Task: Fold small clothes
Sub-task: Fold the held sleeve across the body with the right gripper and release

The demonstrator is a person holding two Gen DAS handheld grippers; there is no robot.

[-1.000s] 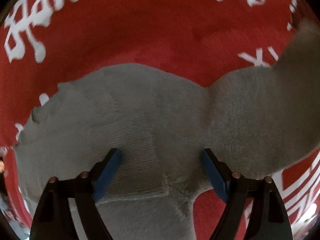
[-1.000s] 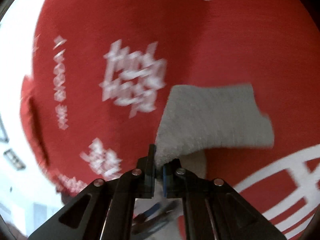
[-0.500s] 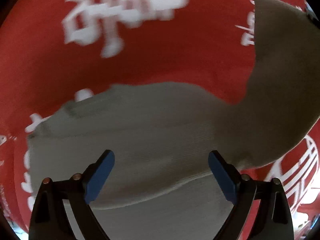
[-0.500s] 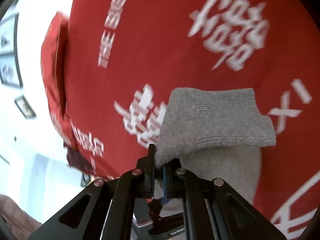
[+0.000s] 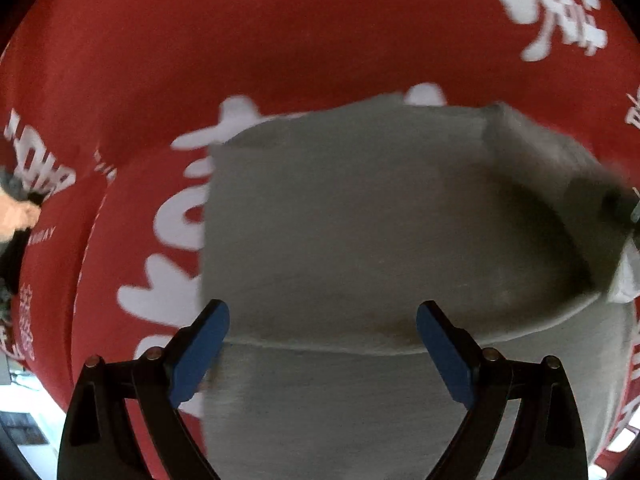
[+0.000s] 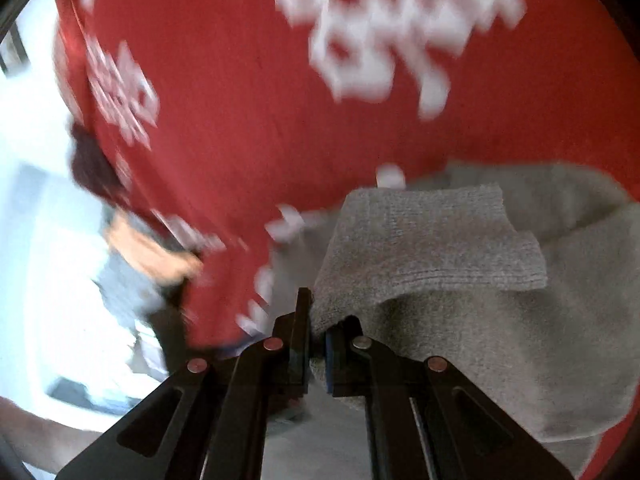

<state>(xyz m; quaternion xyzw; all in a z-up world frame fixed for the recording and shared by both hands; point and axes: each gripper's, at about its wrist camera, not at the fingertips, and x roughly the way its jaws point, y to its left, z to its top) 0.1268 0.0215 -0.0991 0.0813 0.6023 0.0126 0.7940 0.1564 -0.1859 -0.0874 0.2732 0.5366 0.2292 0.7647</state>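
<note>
Mid-fold: right gripper (image 6: 317,354) clamped on sock (image 6: 432,248) cuff, carrying it over sock body on red cloth (image 6: 240,100). Left gripper (image 5: 322,354) spread wide above sock, holding nothing. Next, likely: lay cuff flat on sock, release.

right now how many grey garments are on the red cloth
1: a grey knit garment spread on the red cloth, one edge pinched in the right gripper and folding over. More may lie outside both views.

Matt knitted grey sock (image 6: 432,240) (fuzzy)

Grey sock (image 5: 360,220), white-lettered red cloth (image 5: 280,40)
</note>
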